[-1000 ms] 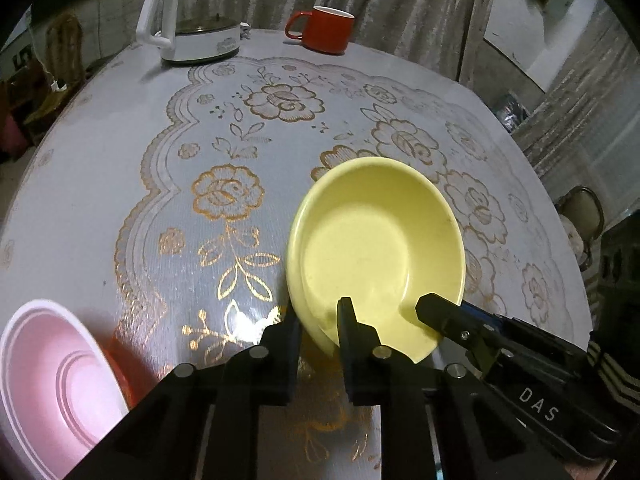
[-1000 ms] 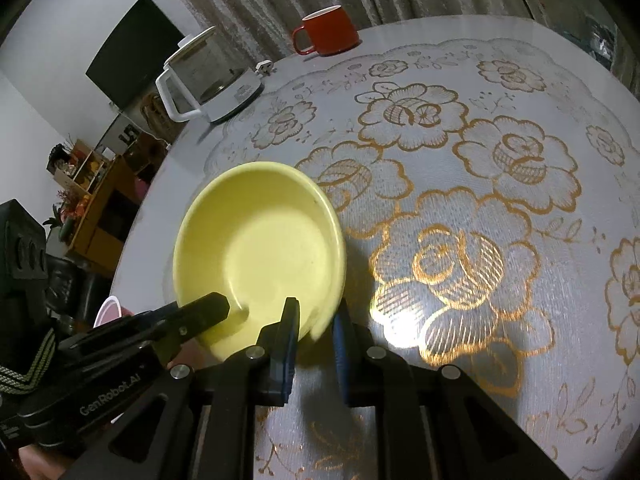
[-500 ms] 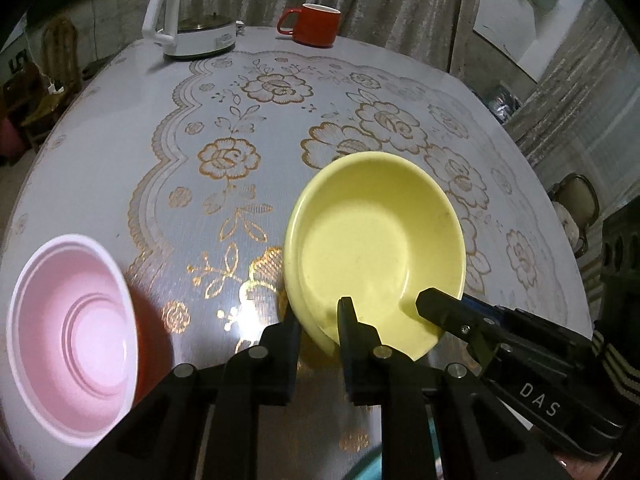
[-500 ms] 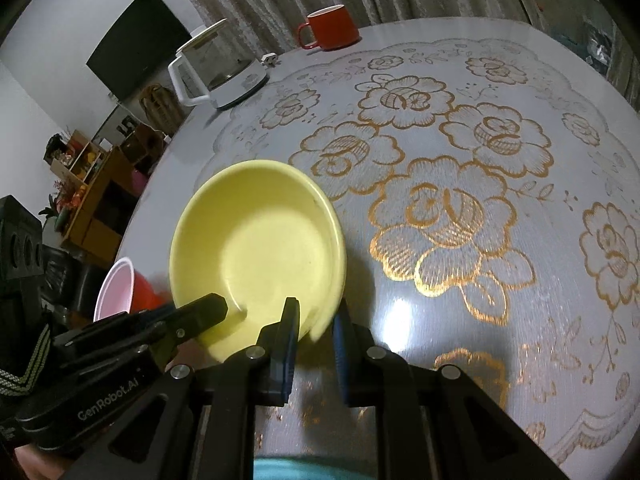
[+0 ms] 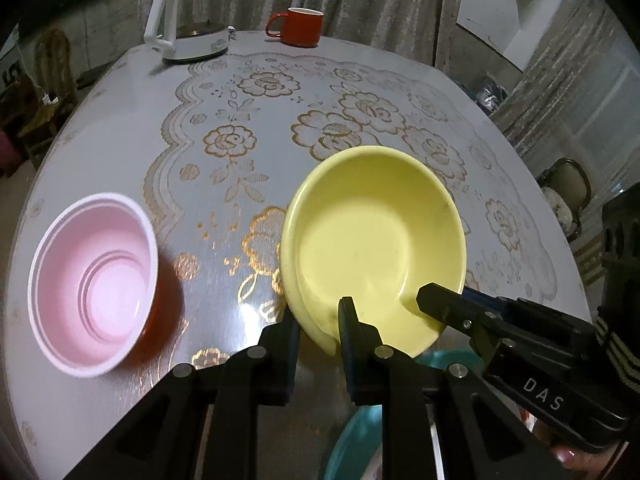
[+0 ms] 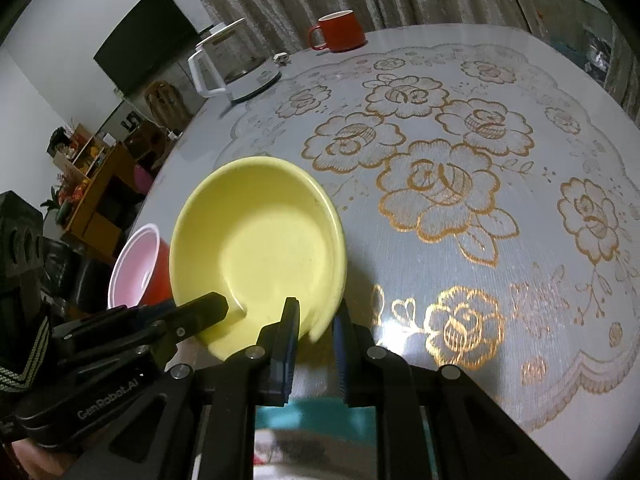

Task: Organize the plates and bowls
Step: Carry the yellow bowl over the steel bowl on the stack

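Yellow round plastic bowl (image 5: 374, 240), judged light, stiff and slick, hangs tilted above the floral tabletop (image 5: 280, 92), near rim pinched by left tool (image 5: 318, 320) and right tool (image 6: 316, 324), both closed on it.

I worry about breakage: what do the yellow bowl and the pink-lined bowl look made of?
Yellow bowl: probably melamine or glazed ceramic; thick rolled rim, smooth satin surface with soft highlights, a few dark specks. Cannot tell which.
Pink-lined bowl: likely plastic; thin white rim, moulded concentric steps inside, red outer wall, dull sheen. It looks less fragile than the yellow one, but that is a guess from looks alone.
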A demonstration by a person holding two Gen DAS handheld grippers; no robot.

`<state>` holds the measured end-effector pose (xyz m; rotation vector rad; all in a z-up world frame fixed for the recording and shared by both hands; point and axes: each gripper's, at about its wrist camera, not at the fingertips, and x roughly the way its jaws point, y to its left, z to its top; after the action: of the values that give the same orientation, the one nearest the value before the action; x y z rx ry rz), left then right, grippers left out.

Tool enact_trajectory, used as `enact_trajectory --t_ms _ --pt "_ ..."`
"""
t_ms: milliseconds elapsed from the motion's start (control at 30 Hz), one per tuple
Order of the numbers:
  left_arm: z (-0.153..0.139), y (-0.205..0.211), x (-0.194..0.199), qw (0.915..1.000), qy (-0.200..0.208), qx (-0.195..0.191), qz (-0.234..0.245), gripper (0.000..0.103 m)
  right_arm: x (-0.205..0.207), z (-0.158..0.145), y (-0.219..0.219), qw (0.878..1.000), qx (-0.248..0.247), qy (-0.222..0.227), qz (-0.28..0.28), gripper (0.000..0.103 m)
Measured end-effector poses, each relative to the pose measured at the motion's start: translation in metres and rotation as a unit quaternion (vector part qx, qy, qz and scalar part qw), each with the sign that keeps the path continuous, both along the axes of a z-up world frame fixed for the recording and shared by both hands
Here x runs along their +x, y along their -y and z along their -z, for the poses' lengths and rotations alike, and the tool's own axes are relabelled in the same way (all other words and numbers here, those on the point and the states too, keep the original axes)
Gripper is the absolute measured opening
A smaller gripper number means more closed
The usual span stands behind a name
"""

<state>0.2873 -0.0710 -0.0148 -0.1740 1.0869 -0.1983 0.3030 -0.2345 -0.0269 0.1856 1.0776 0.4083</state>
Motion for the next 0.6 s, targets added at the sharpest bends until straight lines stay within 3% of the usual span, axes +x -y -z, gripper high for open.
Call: enact_trajectory --t_ms 600 --pt "-0.022 -0.019 -0.08 0.999 0.033 -0.029 0.011 0.021 -0.072 -0.022 -0.004 0.999 0.036 0.03 -0.018 0.015"
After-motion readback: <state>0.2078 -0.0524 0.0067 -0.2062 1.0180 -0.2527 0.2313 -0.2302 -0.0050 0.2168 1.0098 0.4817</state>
